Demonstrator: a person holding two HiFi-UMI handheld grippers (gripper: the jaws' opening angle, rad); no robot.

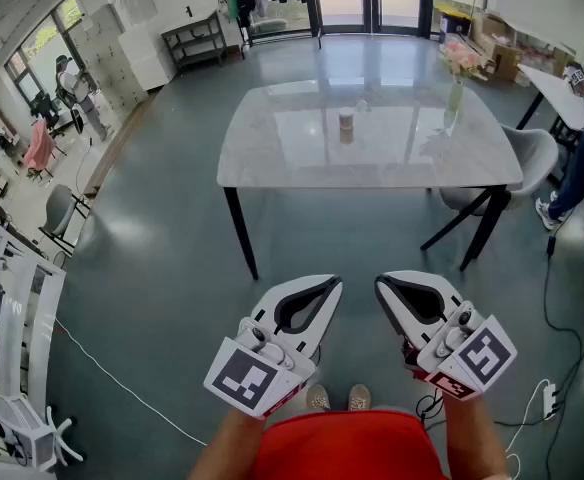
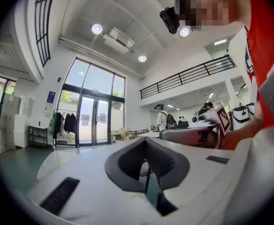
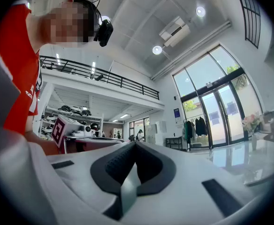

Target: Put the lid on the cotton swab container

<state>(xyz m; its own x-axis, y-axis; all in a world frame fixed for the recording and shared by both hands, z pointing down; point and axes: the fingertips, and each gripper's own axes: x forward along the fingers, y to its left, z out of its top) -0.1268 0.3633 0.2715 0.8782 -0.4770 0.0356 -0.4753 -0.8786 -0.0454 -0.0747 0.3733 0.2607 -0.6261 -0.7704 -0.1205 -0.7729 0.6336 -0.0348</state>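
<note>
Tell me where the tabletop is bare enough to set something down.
The table is bare across its left half and near edge. Things stand only mid-table, at the cotton swab container, and far right, at the flower vase.

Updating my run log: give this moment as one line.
left gripper: shut, empty | right gripper: shut, empty | small pale cylindrical container: on white marble table, untouched
</note>
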